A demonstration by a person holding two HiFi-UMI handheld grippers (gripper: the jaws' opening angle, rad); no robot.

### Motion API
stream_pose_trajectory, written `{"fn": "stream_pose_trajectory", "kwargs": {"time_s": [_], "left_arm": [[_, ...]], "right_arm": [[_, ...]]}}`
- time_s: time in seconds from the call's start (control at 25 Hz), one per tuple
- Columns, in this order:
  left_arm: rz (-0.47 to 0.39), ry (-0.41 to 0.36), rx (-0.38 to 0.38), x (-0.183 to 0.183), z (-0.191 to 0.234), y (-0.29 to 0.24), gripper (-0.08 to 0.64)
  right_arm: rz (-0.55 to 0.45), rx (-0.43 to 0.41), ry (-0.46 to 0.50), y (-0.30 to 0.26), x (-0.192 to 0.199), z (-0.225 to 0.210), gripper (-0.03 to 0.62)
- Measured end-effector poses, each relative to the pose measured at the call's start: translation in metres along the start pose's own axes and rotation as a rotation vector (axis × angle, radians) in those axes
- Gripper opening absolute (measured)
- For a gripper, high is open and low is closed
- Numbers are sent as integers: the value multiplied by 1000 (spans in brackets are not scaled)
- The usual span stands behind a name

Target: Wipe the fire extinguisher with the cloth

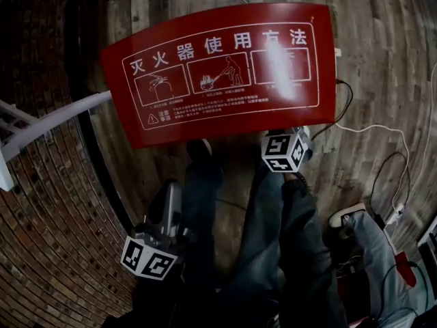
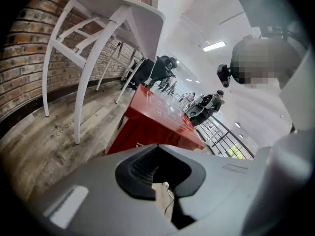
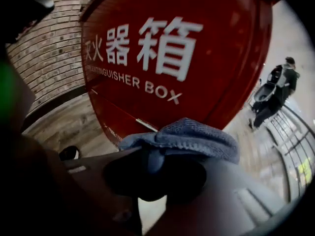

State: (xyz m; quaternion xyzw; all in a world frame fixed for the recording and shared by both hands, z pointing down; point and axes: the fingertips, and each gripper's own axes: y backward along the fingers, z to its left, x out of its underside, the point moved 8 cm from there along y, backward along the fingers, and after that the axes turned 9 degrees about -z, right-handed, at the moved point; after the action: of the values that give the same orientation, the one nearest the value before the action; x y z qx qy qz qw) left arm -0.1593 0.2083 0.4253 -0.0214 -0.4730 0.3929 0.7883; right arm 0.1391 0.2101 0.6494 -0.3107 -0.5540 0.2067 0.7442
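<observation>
Two tongs, one cloth. My right tongs (image 3: 156, 173) are clamped on a bunched fold of the blue cloth (image 3: 189, 137), and the wad bulges past the tips toward 1 o'clock in the right gripper view. My left tongs (image 1: 171, 200) sit low at 7 o'clock in the head view, jaws close together with nothing between them.

No extinguisher itself shows. What I see is the red fire extinguisher box (image 1: 225, 67) on the wooden floor (image 1: 382, 60) at 12 o'clock, and my right tongs are at its near edge, toward its 5 o'clock corner.

I judge the cloth light, limp and easy to drag loose, so the grip belongs on its gathered middle, leaving a soft pad in front. The box looks stiff, glossy and probably slick. It likely stays put under a wipe, but if it shifts my left tongs could steady the lid's rim.
</observation>
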Motion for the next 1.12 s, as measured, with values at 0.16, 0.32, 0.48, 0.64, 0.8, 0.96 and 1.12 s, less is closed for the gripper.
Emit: {"fn": "stream_pose_trajectory", "kwargs": {"time_s": [0.16, 0.32, 0.48, 0.64, 0.8, 0.96, 1.12], "left_arm": [[-13, -76, 49, -28, 6, -5, -3], [-29, -89, 43, -33, 11, -1, -3], [4, -104, 23, -24, 11, 0, -3], [2, -82, 6, -14, -6, -11, -3], [-16, -57, 30, -3, -34, -32, -3], [-15, -46, 42, 5, -62, -47, -3], [-16, -39, 45, 13, -86, -65, -3]], "right_arm": [[23, -33, -184, -46, 6, 56, 94], [-3, -204, -262, -75, -11, 114, 95], [-174, -326, -302, -57, -49, 144, 94], [-290, -169, -320, 2, -54, 85, 95], [-367, 3, -443, 68, -29, -16, 94], [-375, 72, -665, 123, 8, -107, 94], [-535, -125, -849, 124, -7, -162, 94]]}}
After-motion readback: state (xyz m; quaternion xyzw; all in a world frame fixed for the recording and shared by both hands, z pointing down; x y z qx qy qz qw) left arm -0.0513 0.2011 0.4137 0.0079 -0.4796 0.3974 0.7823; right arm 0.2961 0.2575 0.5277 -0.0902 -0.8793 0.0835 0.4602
